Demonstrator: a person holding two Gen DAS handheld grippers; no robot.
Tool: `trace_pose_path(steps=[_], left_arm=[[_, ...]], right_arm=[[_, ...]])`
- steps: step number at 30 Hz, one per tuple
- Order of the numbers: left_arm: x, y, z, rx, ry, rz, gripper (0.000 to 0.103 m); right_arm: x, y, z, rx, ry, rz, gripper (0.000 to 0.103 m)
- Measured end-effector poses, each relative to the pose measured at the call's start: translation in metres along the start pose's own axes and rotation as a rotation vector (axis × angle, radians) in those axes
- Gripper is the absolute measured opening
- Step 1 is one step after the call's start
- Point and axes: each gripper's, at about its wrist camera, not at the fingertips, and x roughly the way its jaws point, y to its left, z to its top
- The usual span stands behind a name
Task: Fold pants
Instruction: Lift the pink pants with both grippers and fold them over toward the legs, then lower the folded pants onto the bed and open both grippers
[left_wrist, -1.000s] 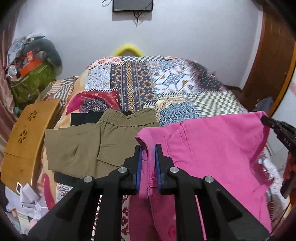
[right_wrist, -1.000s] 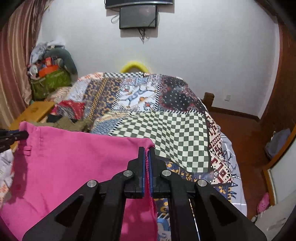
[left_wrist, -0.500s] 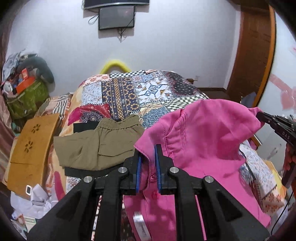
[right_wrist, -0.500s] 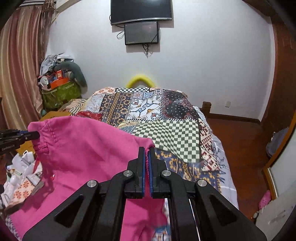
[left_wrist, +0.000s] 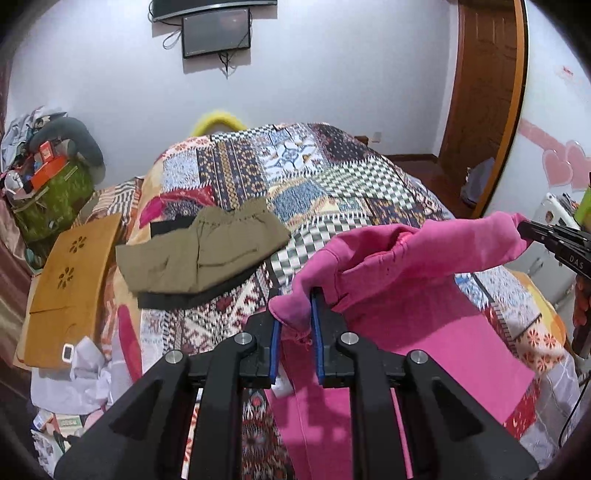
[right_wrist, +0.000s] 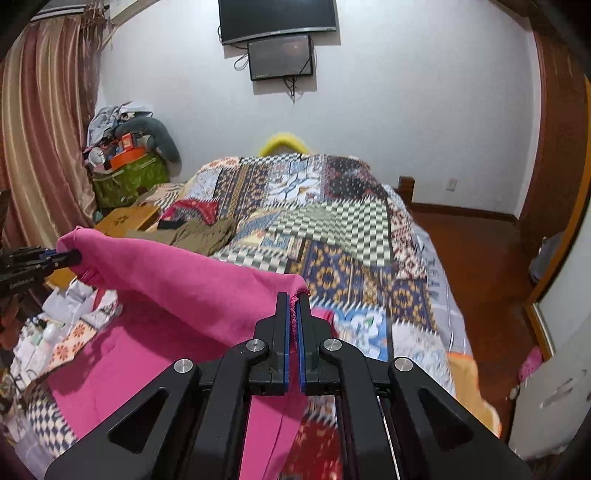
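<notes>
The pink pants (left_wrist: 417, 325) hang between my two grippers above the patchwork bed. My left gripper (left_wrist: 295, 325) is shut on one top corner of the pants. My right gripper (right_wrist: 294, 314) is shut on the other top corner; it also shows at the right edge of the left wrist view (left_wrist: 546, 236). The held edge sags a little between them, and the rest of the pink pants (right_wrist: 147, 354) drapes down onto the bed. In the right wrist view the left gripper (right_wrist: 55, 258) shows at the left edge, gripping the fabric.
Folded olive shorts (left_wrist: 199, 251) lie on a black garment on the patchwork quilt (left_wrist: 332, 177). A wooden lap table (left_wrist: 70, 280) and papers sit at the bed's left. A cluttered green bag (right_wrist: 125, 177), curtain and wall TV are behind; a wooden door at right.
Both grippers have pulled back and down with the pants. The held top edge has dropped and folded forward, and more of the quilt shows beyond it.
</notes>
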Motion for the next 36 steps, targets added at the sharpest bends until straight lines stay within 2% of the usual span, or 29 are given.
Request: trace_pose_path(steps=[12, 14, 18, 21, 23, 25, 26, 27, 30, 33, 36], left_arm=[[0.015, -0.002, -0.066, 0.015, 0.161, -0.035, 0.017], [0.019, -0.003, -0.078, 0.021, 0.195, -0.032, 0.017], [0.019, -0.005, -0.093, 0.048, 0.212, 0.000, 0.019], [0.015, -0.005, -0.097, 0.062, 0.220, 0.025, 0.028], [0.008, -0.004, -0.097, 0.074, 0.210, 0.056, 0.050], [0.002, -0.003, -0.095, 0.080, 0.190, 0.080, 0.066], [-0.004, -0.003, -0.093, 0.083, 0.174, 0.090, 0.070], [-0.010, -0.002, -0.091, 0.086, 0.159, 0.099, 0.072], [-0.022, -0.004, -0.083, 0.083, 0.124, 0.117, 0.083], [-0.033, -0.010, -0.074, 0.092, 0.083, 0.107, 0.087], [-0.042, -0.019, -0.066, 0.103, 0.043, 0.091, 0.090]], right_arm=[[0.002, 0.009, -0.069, 0.040, 0.133, 0.039, 0.003], [0.002, 0.010, -0.081, 0.040, 0.157, 0.043, 0.003], [0.002, 0.014, -0.099, 0.039, 0.193, 0.042, 0.003], [-0.004, 0.017, -0.107, 0.032, 0.200, 0.030, 0.004], [-0.009, 0.018, -0.109, 0.029, 0.201, 0.016, 0.008], [-0.017, 0.019, -0.108, 0.023, 0.196, 0.003, 0.016], [-0.020, 0.021, -0.108, 0.022, 0.191, 0.001, 0.025], [-0.025, 0.022, -0.106, 0.017, 0.178, 0.001, 0.034], [-0.038, 0.030, -0.101, -0.006, 0.135, 0.011, 0.048], [-0.044, 0.043, -0.095, -0.039, 0.115, 0.040, 0.057], [-0.041, 0.060, -0.091, -0.077, 0.114, 0.082, 0.060]])
